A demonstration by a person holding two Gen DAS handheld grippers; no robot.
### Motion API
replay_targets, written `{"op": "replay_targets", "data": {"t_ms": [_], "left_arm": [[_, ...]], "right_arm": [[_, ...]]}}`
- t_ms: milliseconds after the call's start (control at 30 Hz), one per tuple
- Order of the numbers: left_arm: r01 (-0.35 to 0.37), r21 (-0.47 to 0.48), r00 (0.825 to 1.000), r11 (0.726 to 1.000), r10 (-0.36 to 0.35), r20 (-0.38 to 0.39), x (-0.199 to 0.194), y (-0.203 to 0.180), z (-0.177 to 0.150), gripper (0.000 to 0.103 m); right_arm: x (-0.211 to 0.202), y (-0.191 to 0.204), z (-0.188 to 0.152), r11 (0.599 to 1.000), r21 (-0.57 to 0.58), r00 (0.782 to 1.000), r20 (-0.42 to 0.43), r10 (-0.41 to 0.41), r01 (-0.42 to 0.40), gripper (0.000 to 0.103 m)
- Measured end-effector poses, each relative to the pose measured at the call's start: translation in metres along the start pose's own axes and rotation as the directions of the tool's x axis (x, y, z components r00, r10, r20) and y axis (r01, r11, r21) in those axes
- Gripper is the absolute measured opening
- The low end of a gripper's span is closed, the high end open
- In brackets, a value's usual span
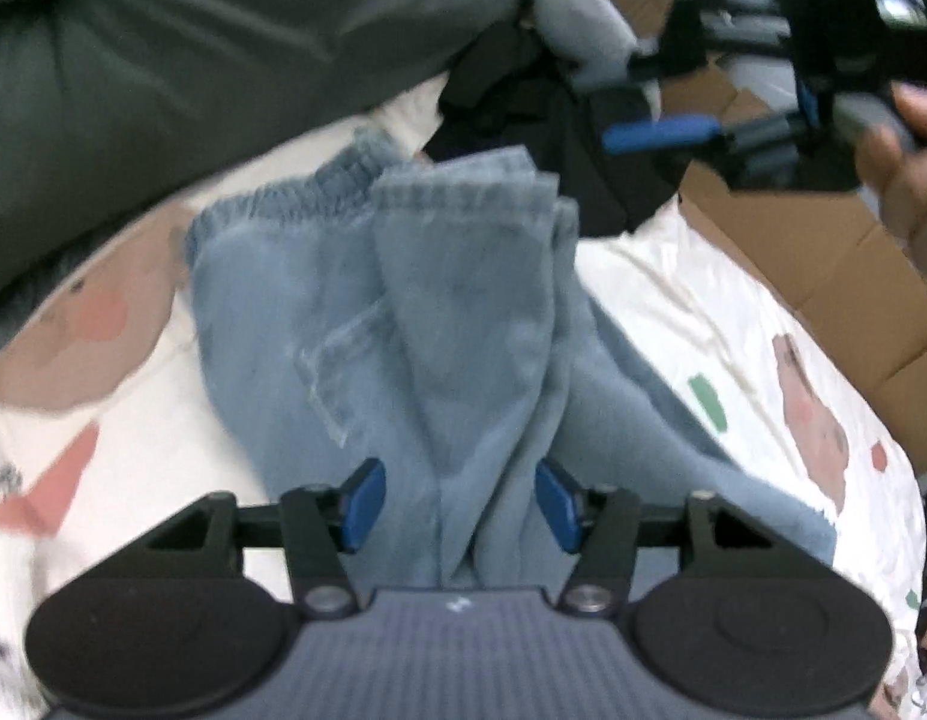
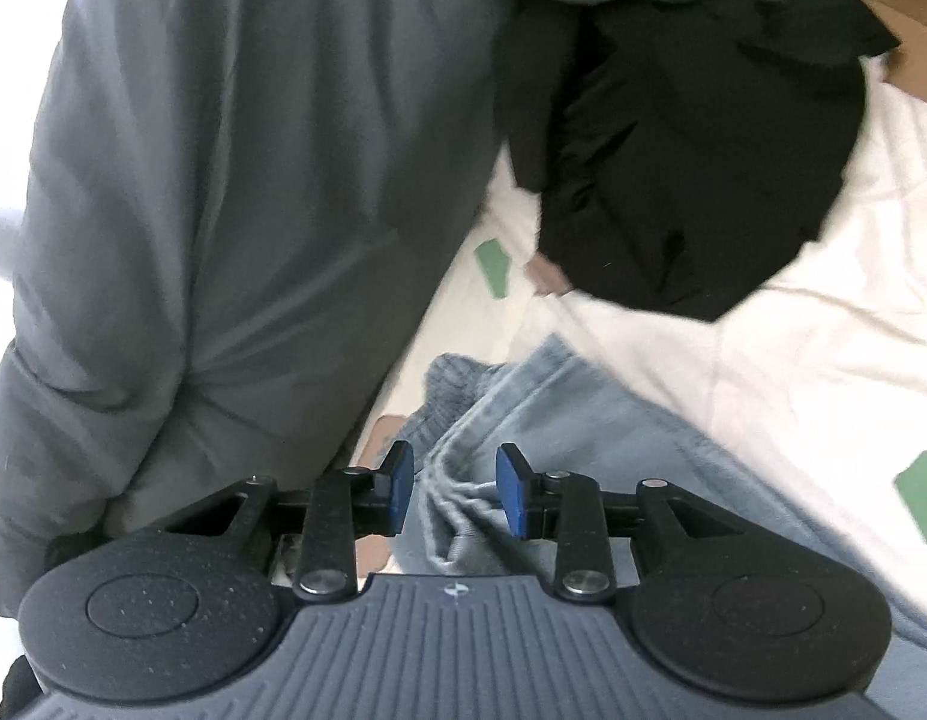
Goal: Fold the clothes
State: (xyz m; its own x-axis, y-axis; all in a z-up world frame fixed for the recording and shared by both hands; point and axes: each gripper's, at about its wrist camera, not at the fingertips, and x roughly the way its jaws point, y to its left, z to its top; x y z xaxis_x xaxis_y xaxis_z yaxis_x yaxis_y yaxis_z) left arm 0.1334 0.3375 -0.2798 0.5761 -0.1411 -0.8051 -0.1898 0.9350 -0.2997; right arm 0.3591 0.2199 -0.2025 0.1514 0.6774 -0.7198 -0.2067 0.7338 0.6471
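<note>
While the light-blue trousers (image 1: 463, 324) lie partly folded on the patterned bedsheet (image 1: 733, 324), left gripper (image 1: 460, 507) fingers stand parted around a raised fold; right gripper (image 2: 454, 495) fingers likewise straddle bunched fabric, unclenched, near a black garment (image 2: 691, 150).

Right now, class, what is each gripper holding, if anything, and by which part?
Neither is clamped. The left gripper stands open around a bunched fold of the light blue denim garment; the right gripper stands open around gathered fabric near its elastic waistband.
</note>
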Motion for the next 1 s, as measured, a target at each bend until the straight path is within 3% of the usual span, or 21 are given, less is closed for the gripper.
{"op": "replay_targets", "data": {"t_ms": [100,233,333,467,600,800,933,1000], "left_arm": [[0.001,-0.005,1.0,1.0,-0.001,0.027,0.006,-0.006,0.016,0.059],[-0.062,0.006,0.997,0.998,0.062,0.035,0.017,-0.017,0.031,0.06],[-0.048,0.019,0.997,0.999,0.046,0.064,0.021,-0.028,0.036,0.079],[-0.051,0.029,0.995,0.998,0.048,0.089,0.028,-0.043,0.038,0.079],[-0.105,0.033,0.987,0.994,0.1,0.123,0.038,-0.049,0.038,0.079],[-0.244,-0.024,0.96,0.97,0.245,0.136,0.059,-0.056,0.044,0.082],[-0.345,0.001,0.927,0.939,0.341,0.159,0.071,-0.067,0.045,0.084],[-0.365,0.005,0.92,0.931,0.36,0.158,0.072,-0.067,0.044,0.083]], "right_arm": [[-0.006,-0.014,-0.004,1.0,0.011,1.0,0.011,-0.008,0.008,0.032],[-0.01,-0.036,-0.014,0.999,0.047,0.999,0.015,-0.029,0.028,0.032],[-0.015,-0.054,-0.023,0.996,0.085,0.999,0.029,-0.035,0.033,0.033],[-0.014,-0.073,-0.034,0.992,0.122,0.999,0.034,-0.029,0.024,0.046],[-0.007,-0.085,-0.043,0.987,0.163,1.0,0.027,-0.01,0.006,0.046],[-0.013,-0.1,-0.059,0.978,0.207,0.998,0.062,0.014,-0.026,0.046],[-0.023,-0.112,-0.066,0.98,0.2,0.998,0.068,0.002,-0.016,0.046],[-0.029,-0.118,-0.068,0.978,0.208,0.997,0.075,-0.002,-0.014,0.046]]}}
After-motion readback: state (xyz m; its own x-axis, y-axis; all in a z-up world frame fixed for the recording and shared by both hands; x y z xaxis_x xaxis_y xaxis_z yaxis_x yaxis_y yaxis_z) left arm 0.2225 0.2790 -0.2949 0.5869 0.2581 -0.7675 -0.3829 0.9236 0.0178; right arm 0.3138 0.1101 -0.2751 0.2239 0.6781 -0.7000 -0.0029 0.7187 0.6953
